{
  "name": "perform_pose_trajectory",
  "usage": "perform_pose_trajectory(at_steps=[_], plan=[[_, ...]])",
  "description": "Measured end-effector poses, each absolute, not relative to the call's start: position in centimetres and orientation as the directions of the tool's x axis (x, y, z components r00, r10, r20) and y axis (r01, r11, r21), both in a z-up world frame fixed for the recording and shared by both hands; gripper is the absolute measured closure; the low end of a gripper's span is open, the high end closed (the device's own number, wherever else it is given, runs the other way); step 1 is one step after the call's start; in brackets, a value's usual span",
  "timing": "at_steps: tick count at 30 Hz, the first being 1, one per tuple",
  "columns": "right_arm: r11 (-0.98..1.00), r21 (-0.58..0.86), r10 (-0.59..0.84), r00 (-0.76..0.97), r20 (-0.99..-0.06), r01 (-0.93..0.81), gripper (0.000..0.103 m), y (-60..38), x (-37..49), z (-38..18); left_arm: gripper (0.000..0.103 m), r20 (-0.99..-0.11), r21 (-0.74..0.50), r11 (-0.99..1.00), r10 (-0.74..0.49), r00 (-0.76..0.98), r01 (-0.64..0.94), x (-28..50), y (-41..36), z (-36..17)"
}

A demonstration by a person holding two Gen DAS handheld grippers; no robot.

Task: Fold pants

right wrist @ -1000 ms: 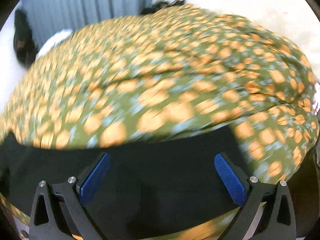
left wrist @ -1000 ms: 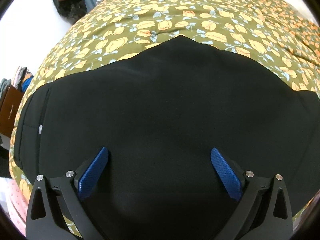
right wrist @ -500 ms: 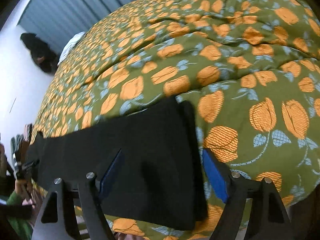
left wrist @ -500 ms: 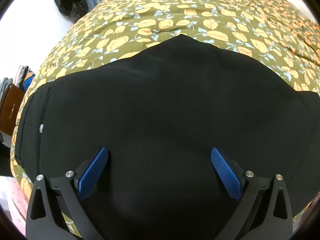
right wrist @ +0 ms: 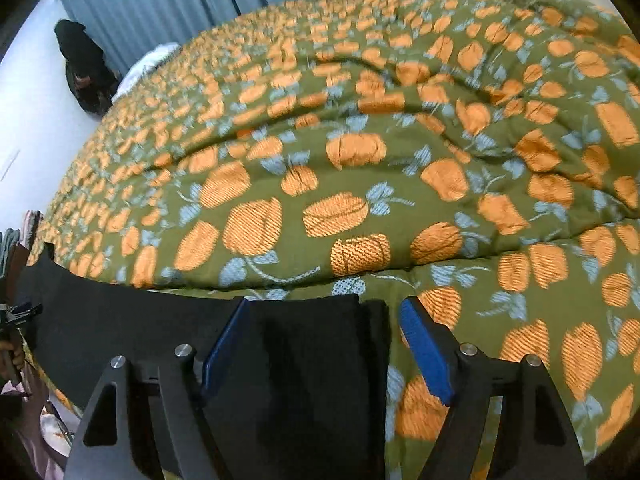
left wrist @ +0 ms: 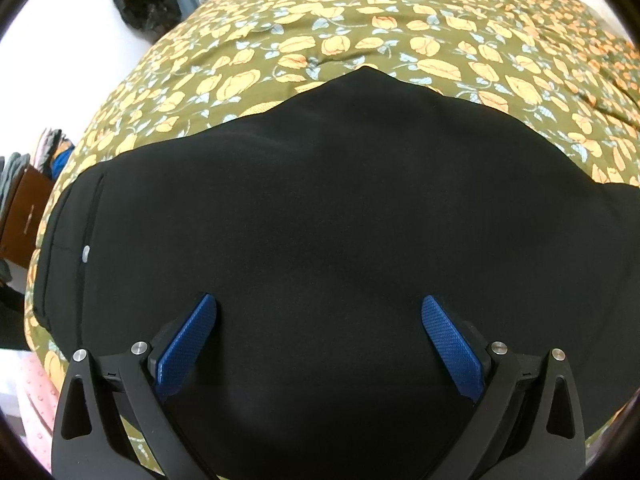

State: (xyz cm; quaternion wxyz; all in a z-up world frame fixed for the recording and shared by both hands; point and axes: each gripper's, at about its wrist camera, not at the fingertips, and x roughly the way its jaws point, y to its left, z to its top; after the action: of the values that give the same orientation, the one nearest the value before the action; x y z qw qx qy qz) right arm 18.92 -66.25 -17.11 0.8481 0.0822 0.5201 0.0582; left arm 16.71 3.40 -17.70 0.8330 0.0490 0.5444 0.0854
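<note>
Black pants lie flat on a bed with an olive bedspread printed with orange flowers. A small silver button shows near the waistband at the left. My left gripper hovers open above the seat of the pants, with its blue pads far apart. In the right wrist view the pants run as a long leg to the left. My right gripper is open and straddles the end of that leg. Its pads stand to either side of the hem without pressing on it.
The bedspread is wrinkled beyond the leg end. A dark bag leans on the white wall beside grey curtains. A white pillow lies at the bed's far corner. Wooden furniture with clothes stands left of the bed.
My right gripper swung and dropped closer to the leg end, and its jaws narrowed around the hem. The left gripper and the pants under it stayed put.
</note>
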Motion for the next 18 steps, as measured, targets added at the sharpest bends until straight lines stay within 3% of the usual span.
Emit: perform_pose_trajectory(at_steps=[10,18], plan=[[0.941,0.267,0.331,0.402,-0.854,-0.207,0.026,-66.8,14.9,-16.1,0.000,-0.895,0.188,0.978,0.207,0.394,-0.087,16.7,3.3,-17.9],[0.955,0.258,0.295,0.355,-0.887,-0.147,0.026,-67.1,17.1,-18.1,0.000,-0.897,0.188,0.978,0.207,0.390,-0.087,16.7,3.2,-17.9]])
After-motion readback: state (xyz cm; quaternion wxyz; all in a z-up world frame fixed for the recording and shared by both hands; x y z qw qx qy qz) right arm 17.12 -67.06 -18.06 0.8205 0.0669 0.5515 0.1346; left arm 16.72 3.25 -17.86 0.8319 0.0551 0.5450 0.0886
